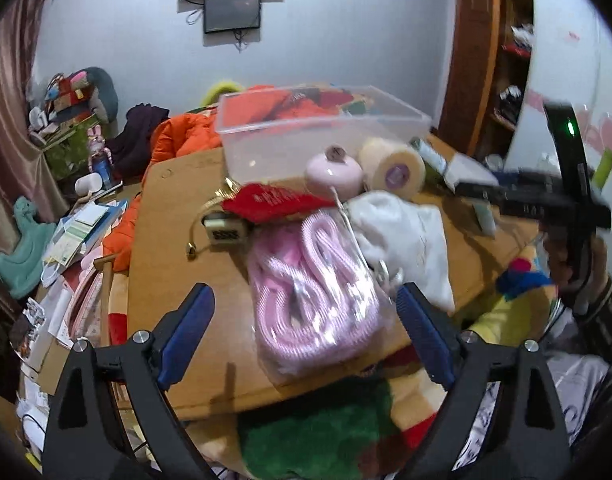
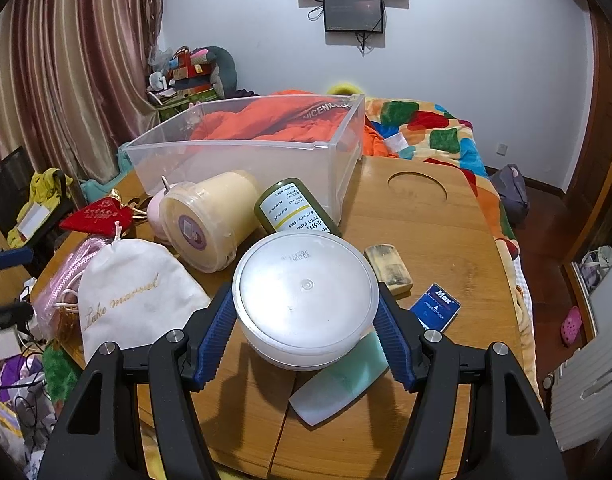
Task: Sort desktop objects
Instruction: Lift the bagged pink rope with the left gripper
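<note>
My left gripper [image 1: 306,294] stands open near the table's front edge. A clear bag of coiled pink cord [image 1: 314,300] lies between its blue pads, which do not touch it. A white drawstring pouch [image 1: 402,236], a red pouch [image 1: 273,200] and a combination lock [image 1: 225,232] lie just beyond. My right gripper [image 2: 303,292] is shut on a white round tub [image 2: 306,292], pads pressed on both its sides, and the tub casts a shadow on the wood. The clear plastic bin [image 2: 241,160] stands at the far side of the table.
In front of the bin lie a cream tub [image 2: 209,220], a pink round case [image 1: 334,172] and a dark green bottle [image 2: 293,208]. A tan block [image 2: 388,268], a blue box [image 2: 436,306] and a mint tube [image 2: 338,380] surround the held tub. The wooden table [image 2: 426,220] has a round hole.
</note>
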The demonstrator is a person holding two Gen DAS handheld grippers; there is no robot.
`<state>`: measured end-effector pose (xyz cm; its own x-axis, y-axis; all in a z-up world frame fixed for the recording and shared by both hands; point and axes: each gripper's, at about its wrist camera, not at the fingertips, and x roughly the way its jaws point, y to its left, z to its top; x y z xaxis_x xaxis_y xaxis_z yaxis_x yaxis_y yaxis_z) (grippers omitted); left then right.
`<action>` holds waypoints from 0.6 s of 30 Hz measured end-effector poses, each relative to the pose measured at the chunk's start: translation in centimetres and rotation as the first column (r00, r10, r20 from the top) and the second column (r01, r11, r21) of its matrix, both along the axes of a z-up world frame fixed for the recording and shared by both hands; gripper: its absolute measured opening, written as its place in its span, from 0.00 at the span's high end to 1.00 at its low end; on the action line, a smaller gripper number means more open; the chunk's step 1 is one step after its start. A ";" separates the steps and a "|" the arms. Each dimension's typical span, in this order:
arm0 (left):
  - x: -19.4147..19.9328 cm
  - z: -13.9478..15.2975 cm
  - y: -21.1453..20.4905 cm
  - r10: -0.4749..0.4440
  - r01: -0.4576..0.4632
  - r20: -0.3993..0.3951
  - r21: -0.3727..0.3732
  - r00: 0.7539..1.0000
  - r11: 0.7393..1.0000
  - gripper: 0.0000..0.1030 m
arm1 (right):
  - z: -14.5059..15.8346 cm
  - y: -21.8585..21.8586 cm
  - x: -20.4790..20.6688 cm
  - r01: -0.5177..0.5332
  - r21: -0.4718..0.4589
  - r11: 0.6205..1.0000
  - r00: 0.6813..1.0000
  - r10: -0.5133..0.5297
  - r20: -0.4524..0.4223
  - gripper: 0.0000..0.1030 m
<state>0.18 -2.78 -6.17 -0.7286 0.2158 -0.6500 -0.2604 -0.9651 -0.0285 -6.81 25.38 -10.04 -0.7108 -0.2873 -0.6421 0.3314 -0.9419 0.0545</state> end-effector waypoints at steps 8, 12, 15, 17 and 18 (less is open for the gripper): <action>-5.1 -1.9 0.3 0.088 -0.092 0.100 0.036 0.991 0.995 0.10 | 0.2 0.0 0.5 -0.005 0.001 1.000 1.000 0.005 -0.007 0.39; -6.0 -3.7 1.2 0.137 -0.131 0.121 -0.054 0.983 0.990 0.10 | 0.3 0.3 0.8 -0.008 -0.013 1.000 1.000 0.008 -0.011 0.39; -5.7 -4.0 1.1 0.156 -0.150 0.106 -0.065 0.982 0.987 0.11 | 0.2 0.4 0.7 -0.008 -0.015 1.000 1.000 0.008 -0.007 0.39; -5.4 -4.0 0.8 0.159 -0.153 0.103 -0.060 0.982 0.986 0.20 | -0.1 0.4 0.6 -0.011 -0.018 1.000 1.000 0.011 0.001 0.39; -5.1 -4.0 0.5 0.152 -0.148 0.106 -0.045 0.983 0.988 0.24 | -0.1 0.3 0.5 -0.014 -0.021 1.000 1.000 0.014 0.006 0.39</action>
